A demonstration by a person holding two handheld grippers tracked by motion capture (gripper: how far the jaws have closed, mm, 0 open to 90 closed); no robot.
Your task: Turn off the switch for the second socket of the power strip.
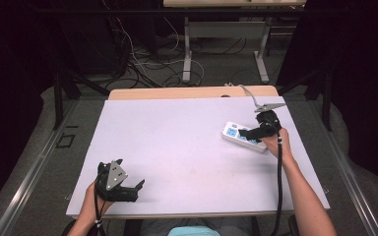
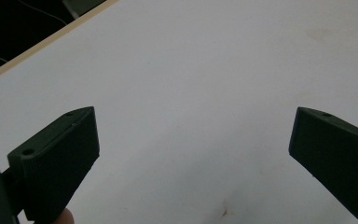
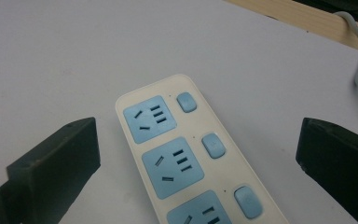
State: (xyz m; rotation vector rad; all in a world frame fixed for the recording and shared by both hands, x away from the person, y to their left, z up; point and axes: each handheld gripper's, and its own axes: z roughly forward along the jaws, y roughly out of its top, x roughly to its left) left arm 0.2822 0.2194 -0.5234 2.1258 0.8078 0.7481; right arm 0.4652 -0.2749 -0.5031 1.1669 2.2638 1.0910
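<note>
Right gripper [image 1: 252, 132] over the power strip [image 1: 242, 136]
Near the surface's [image 1: 177, 142] right edge, jaws spread wide, grasping nothing; left gripper [image 1: 128, 184] rests released at the near-left corner.

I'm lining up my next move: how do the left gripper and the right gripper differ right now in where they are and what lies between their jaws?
The left gripper sits near the table's front left edge; the right gripper is over the far right side. Bare white surface lies between the left gripper's jaws; the white power strip with blue sockets lies between the right gripper's jaws, untouched. Both are wide open and hand-held.
</note>
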